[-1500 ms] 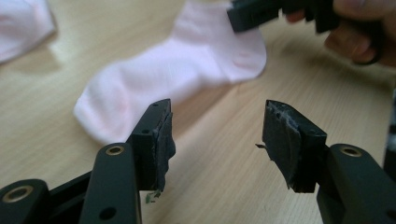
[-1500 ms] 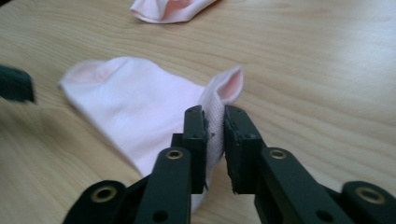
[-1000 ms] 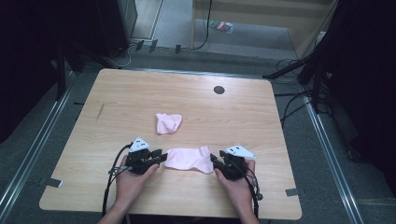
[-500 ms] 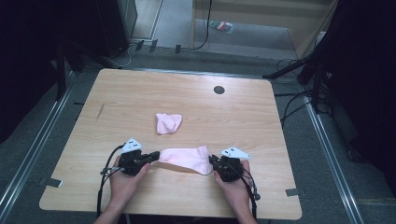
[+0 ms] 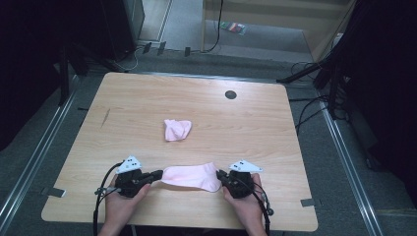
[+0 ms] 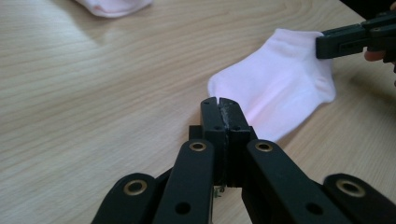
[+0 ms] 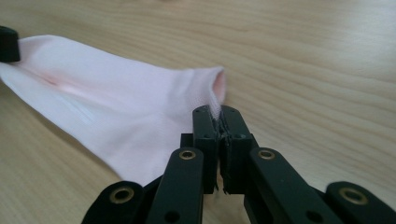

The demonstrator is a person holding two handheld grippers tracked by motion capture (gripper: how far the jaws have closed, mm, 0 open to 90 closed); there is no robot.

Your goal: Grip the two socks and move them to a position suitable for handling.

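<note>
A pale pink sock (image 5: 192, 176) lies stretched flat across the near part of the wooden table (image 5: 137, 108), held at both ends. My left gripper (image 5: 160, 173) is shut on its left end, and in the left gripper view the jaws (image 6: 219, 103) meet with the sock (image 6: 280, 81) running away from their tips. My right gripper (image 5: 220, 176) is shut on the other end; in the right gripper view its jaws (image 7: 217, 112) pinch the ribbed cuff of the sock (image 7: 130, 116). A second pink sock (image 5: 177, 129), crumpled, lies near the table's middle.
A dark round hole (image 5: 230, 94) sits in the tabletop at the far right. Cables trail from both grippers over the near edge. Grey floor, metal rails and dark equipment surround the table. The crumpled sock (image 6: 114, 5) also shows at the top edge of the left gripper view.
Both grippers have shut on the sock's ends. My left hand has moved left, pulling the sock out longer and flatter. My right hand has stayed about where it was.
</note>
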